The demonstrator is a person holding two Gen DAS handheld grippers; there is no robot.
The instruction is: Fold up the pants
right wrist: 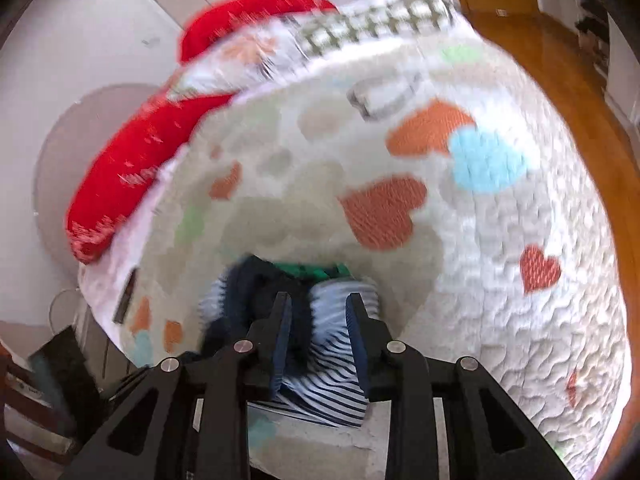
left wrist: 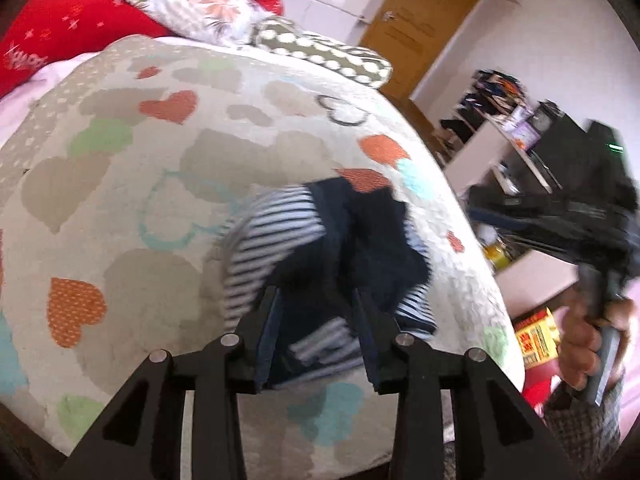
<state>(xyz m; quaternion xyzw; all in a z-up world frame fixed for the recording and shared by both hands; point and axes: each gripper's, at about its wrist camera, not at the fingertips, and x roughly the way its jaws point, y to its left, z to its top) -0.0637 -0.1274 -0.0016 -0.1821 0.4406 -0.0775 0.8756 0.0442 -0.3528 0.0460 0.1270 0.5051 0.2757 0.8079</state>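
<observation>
Bed with heart-print quilt, pants bunched ahead of both tongs.
Left tongs stand apart over the pants, nothing pinched; right tongs likewise apart, striped cloth between but not clamped. Seemingly between folds: next needs fresh holds on an edge of the bundle.

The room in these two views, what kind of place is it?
Most likely a bedroom in a home: a bed under a heart-patterned quilt, pillows at its head, a wooden door, and striped pants lying on the quilt.
</observation>
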